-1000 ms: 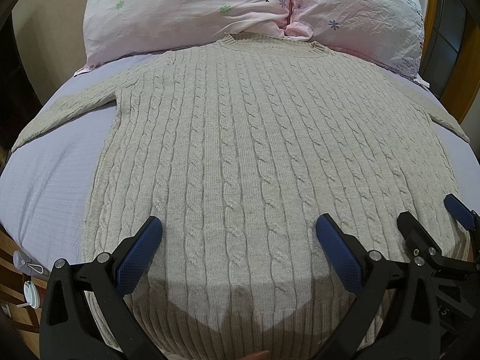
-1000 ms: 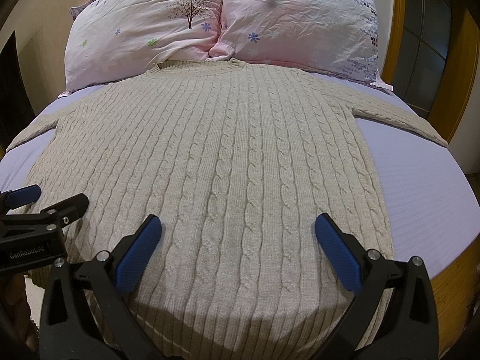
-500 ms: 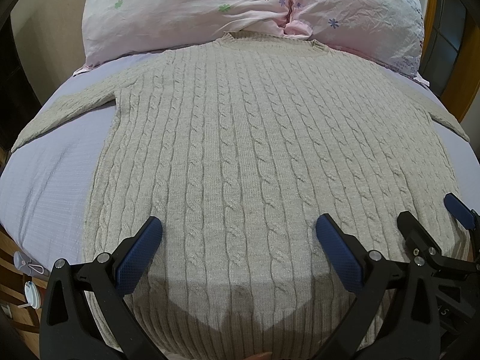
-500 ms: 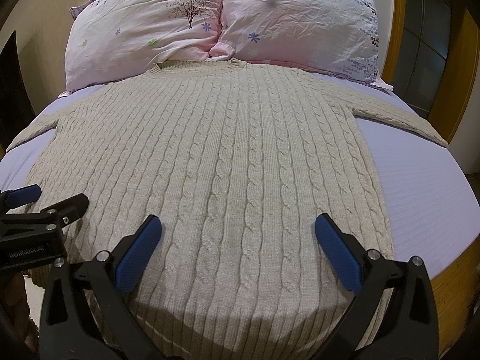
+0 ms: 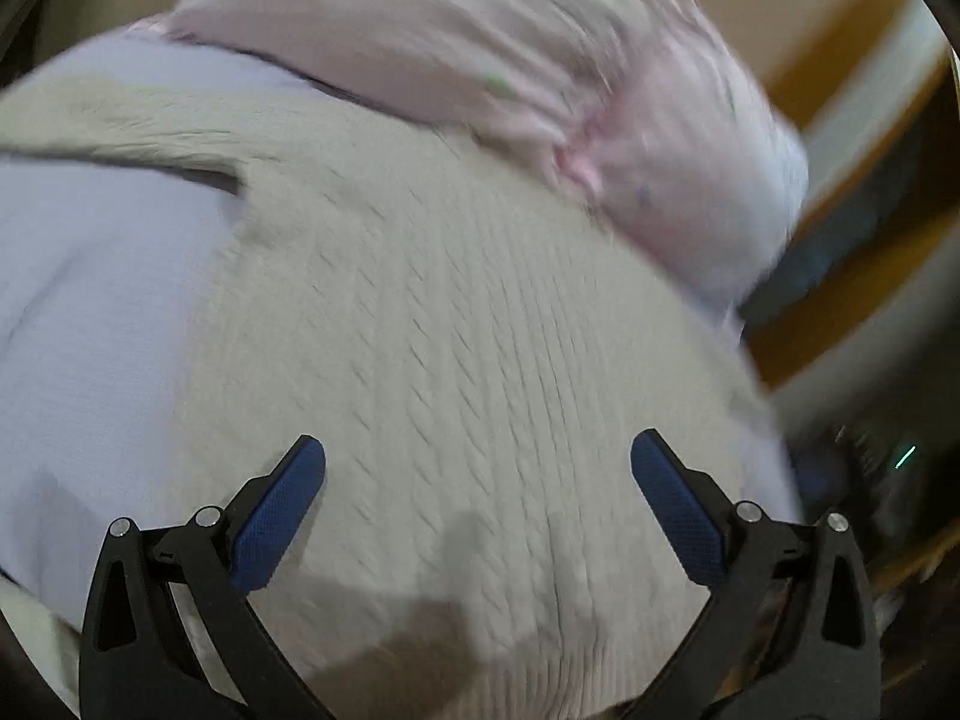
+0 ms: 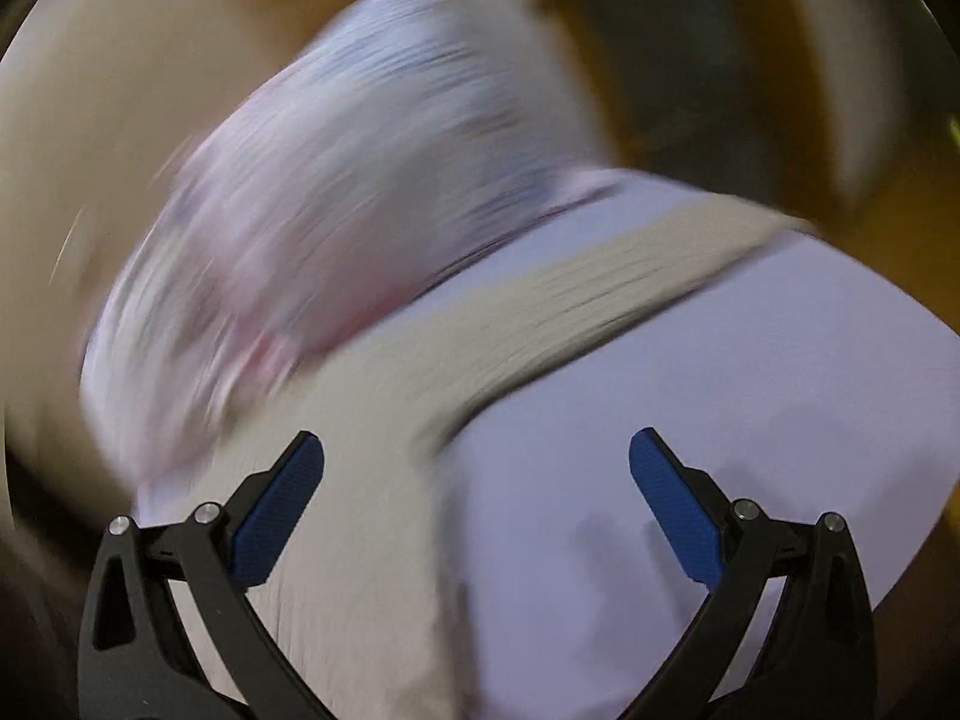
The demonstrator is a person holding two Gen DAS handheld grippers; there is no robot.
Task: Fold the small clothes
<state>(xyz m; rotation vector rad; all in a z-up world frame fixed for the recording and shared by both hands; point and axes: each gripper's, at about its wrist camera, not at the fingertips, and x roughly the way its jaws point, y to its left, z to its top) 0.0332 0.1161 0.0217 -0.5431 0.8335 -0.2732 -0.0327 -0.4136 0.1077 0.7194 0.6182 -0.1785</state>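
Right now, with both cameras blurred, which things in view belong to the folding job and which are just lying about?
For the job:
- beige cable-knit sweater, spread flat, sleeve out to the side
- left gripper, open, holding nothing
- right gripper, open, holding nothing

Just lying about:
- pink pillows at the head of the bed
- lavender bedsheet under the sweater

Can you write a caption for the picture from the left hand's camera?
Blurry view: open left gripper above a beige cable-knit sweater spread on a lavender sheet, pink pillows behind.
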